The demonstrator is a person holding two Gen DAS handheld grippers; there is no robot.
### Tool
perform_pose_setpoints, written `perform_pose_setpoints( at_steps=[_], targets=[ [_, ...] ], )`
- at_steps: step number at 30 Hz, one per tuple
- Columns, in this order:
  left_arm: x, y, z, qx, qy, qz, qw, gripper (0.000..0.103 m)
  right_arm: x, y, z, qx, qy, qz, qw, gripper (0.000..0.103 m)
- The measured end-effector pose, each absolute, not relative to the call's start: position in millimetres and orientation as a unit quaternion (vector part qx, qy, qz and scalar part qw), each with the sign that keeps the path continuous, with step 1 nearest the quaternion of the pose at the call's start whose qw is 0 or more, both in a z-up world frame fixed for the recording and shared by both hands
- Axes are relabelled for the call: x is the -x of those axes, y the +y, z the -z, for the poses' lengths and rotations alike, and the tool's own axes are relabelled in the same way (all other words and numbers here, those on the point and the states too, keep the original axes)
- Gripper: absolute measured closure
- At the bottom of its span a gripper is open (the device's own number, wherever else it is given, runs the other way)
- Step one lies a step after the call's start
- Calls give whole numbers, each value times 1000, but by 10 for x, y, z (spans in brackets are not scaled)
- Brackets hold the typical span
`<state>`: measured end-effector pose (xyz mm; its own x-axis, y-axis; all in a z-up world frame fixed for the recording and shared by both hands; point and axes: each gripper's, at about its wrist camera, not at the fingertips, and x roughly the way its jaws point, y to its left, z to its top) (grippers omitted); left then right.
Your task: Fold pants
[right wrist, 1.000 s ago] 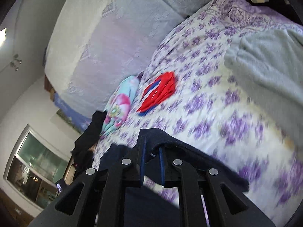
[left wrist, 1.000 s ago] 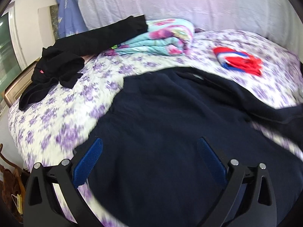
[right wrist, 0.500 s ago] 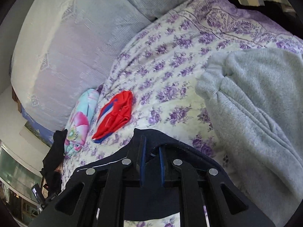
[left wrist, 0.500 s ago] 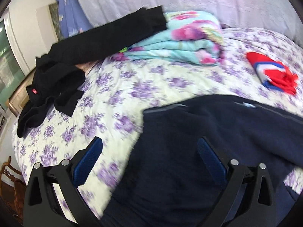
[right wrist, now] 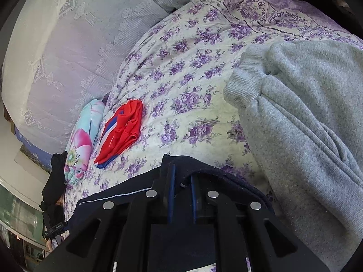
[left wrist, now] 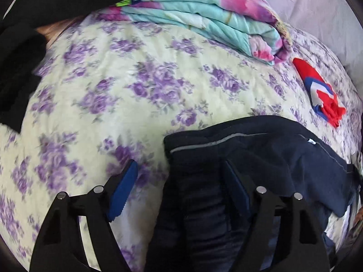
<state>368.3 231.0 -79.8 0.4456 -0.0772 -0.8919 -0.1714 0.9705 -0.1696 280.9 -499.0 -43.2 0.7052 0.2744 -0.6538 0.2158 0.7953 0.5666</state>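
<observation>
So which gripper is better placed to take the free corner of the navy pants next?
Left. The left gripper hangs over the navy pants, its jaws closing astride their free corner but not yet pressing it. The right gripper is already clamped on another edge.

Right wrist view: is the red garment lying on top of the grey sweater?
No, the red garment lies on the floral bedspread, apart from the grey sweater.

free: floral bedspread (left wrist: 118, 86) left | blocked: folded quilt (left wrist: 226, 22) ahead, grey sweater (right wrist: 306, 124) right
</observation>
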Motion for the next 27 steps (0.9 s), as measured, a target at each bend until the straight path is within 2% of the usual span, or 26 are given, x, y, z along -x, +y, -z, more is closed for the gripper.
perform_pose_setpoints(
  at_steps=[1,2,4,5,11,14,21,27],
  targets=[
    [-3701,2299,799,120,521,-21,845,34,-2824,-4977,443,-318,385,-16,866,91],
    [-3709,2287,793,132,517,-1,846,53,-2834,-4968,453,-317,387,-15,866,91],
    [-3689,2262,772,134,510,1,850,57,-2849,-4953,474,-318,387,-14,865,91],
    [-3651,2227,757,122,506,-6,854,68,-2852,-4950,484,-318,387,-13,865,91],
    [-3506,2452,531,195,463,-10,865,83,-2884,-4976,497,-317,385,-4,867,91],
    [-3560,2449,332,200,444,-18,873,88,-2958,-5000,448,-316,377,2,871,91],
    [-3684,2487,-8,212,412,-28,886,89,-3268,-5039,179,-319,342,-2,884,91],
    [-3735,2591,-82,228,394,-60,888,89,-3550,-5097,87,-315,321,2,893,92]
  ],
)
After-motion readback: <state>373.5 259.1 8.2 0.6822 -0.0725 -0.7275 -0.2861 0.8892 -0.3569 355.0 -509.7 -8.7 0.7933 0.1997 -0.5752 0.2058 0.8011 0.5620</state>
